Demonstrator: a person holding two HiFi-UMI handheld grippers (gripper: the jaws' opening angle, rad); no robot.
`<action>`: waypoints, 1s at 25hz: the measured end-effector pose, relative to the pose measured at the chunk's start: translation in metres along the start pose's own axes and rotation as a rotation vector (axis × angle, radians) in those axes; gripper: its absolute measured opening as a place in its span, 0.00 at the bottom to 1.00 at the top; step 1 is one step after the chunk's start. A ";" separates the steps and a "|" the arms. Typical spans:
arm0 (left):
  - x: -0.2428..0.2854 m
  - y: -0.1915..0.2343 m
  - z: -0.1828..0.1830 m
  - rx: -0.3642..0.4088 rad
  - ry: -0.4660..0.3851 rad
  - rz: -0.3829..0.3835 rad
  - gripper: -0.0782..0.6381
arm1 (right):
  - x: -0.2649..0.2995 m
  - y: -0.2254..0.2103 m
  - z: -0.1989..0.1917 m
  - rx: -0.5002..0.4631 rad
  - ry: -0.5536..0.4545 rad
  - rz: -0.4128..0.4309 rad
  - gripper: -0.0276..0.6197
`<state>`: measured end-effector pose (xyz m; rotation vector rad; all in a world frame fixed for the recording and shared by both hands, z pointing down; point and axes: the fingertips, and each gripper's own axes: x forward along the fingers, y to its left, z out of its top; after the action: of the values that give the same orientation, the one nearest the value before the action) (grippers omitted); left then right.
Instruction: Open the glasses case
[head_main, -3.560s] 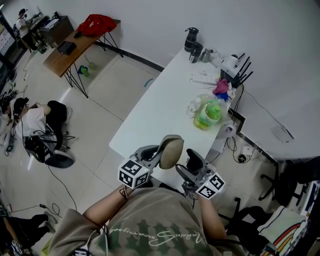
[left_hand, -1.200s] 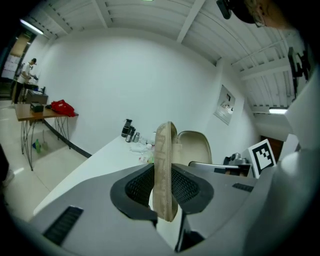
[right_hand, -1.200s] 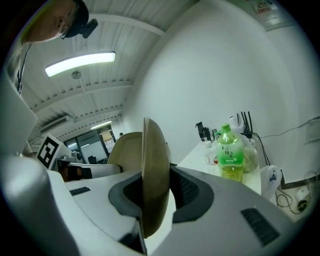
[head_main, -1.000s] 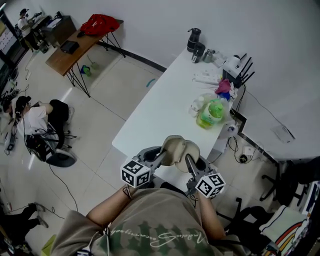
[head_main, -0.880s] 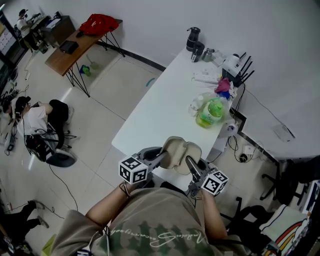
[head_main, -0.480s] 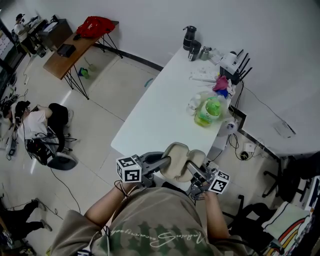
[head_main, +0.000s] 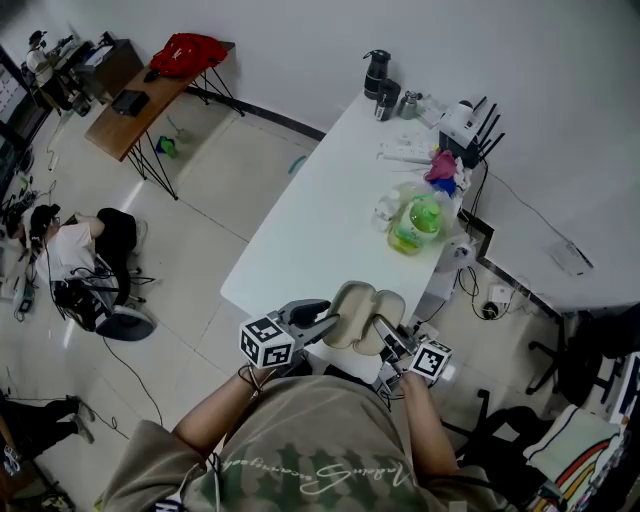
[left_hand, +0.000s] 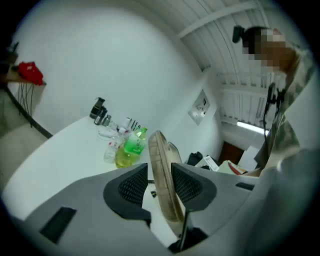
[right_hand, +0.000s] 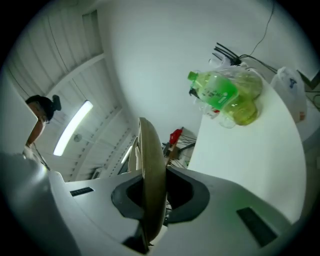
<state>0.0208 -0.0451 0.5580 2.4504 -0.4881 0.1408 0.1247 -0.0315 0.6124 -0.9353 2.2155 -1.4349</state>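
The beige glasses case lies spread open in two halves at the near edge of the white table. My left gripper reaches in from the left. Its jaws have just been opening, and the case's left half stands edge-on between them, with a gap at the left pad. My right gripper comes in from the right, shut on the thin rim of the other half. Nothing shows inside the case from above.
A green bottle in a clear bag stands mid-table on the right. Dark tumblers, a white router and small clutter sit at the far end. A person sits on the floor to the left, near a wooden table.
The case has gone from folded upright to spread open in two halves. Both grippers have sunk toward the table's near edge, the right one rolling. The left jaws have widened.
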 end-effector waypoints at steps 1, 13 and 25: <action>-0.001 0.005 -0.001 0.033 0.007 0.034 0.30 | -0.001 -0.016 -0.001 0.004 -0.007 -0.042 0.13; -0.039 0.043 -0.034 -0.065 0.030 0.232 0.33 | 0.025 -0.202 -0.047 0.042 0.216 -0.649 0.13; -0.033 0.018 -0.044 -0.091 0.047 0.197 0.32 | 0.040 -0.240 -0.072 0.097 0.290 -0.730 0.13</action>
<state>-0.0154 -0.0215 0.5960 2.3017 -0.6991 0.2509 0.1350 -0.0758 0.8621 -1.7061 2.0488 -2.0726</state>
